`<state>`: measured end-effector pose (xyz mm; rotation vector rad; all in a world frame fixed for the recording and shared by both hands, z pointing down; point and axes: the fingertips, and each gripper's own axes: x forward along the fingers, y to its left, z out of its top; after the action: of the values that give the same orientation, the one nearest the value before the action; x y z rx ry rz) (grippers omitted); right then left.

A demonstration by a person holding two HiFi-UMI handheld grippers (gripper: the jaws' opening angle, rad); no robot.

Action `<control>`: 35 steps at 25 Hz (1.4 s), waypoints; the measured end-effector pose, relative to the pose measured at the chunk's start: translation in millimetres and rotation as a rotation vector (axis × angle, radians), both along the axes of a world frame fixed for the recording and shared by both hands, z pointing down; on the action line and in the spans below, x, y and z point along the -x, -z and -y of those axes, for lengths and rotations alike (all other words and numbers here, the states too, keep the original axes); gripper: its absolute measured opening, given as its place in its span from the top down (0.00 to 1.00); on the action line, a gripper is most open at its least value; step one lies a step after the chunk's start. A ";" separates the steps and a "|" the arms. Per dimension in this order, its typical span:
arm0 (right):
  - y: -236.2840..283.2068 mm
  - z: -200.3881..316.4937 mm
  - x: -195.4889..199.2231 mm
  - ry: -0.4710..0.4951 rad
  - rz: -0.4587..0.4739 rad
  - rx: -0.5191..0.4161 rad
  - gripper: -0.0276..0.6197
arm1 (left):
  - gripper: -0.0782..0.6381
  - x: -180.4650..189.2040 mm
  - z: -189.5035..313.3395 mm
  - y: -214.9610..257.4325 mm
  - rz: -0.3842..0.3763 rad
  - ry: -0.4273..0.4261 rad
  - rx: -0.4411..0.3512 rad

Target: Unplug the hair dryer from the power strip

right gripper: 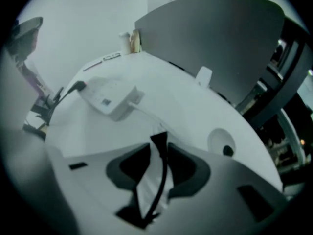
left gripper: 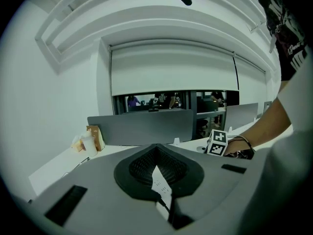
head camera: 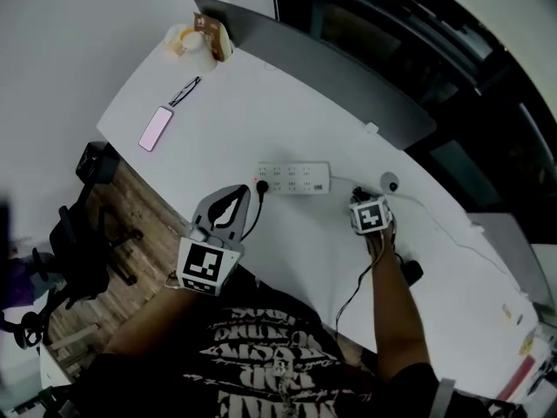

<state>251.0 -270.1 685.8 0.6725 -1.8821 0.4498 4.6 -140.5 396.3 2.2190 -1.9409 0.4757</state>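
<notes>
plug (head camera: 260, 185) sits in the left end of the power strip (head camera: 296, 178), which lies crosswise on the bench (head camera: 261, 120). your left hand-held gripper (head camera: 244, 192), slightly apart and empty, points at it, nearer; right hand-held gripper (right gripper: 157, 148) half open astride black cord (right gripper: 161, 180).

The white power strip (head camera: 293, 178) lies flat at the centre of the head view, its long side running left to right. A black plug (head camera: 260, 185) sits in its left end. To the lower right, apart from the strip, a second black plug (right gripper: 159, 142) lies unplugged, and its thin black cord (head camera: 348, 296) trails toward the bottom of the frame.
</notes>
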 end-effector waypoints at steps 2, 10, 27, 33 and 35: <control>-3.0 -4.6 3.8 -0.016 0.022 0.021 0.80 | 0.86 0.3 0.9 -1.3 -0.006 -0.005 0.005; 20.2 -19.1 13.7 -0.044 0.104 -0.059 0.83 | 0.86 2.0 16.9 -11.6 -0.035 -0.078 0.013; 105.1 -101.7 99.9 -0.444 0.631 0.170 0.82 | 0.86 22.3 75.6 -52.1 -0.148 -0.271 0.056; 99.4 -96.0 136.8 -0.632 0.787 0.349 0.82 | 0.86 21.5 87.7 -74.5 -0.172 -0.324 0.093; 81.6 -94.8 136.5 -0.660 0.717 0.351 0.82 | 0.86 23.1 91.2 -77.7 -0.175 -0.333 0.098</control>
<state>114.4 -175.3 604.2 0.9647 -2.1025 1.5763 -18.5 -231.7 474.0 2.4352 -1.4390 0.3920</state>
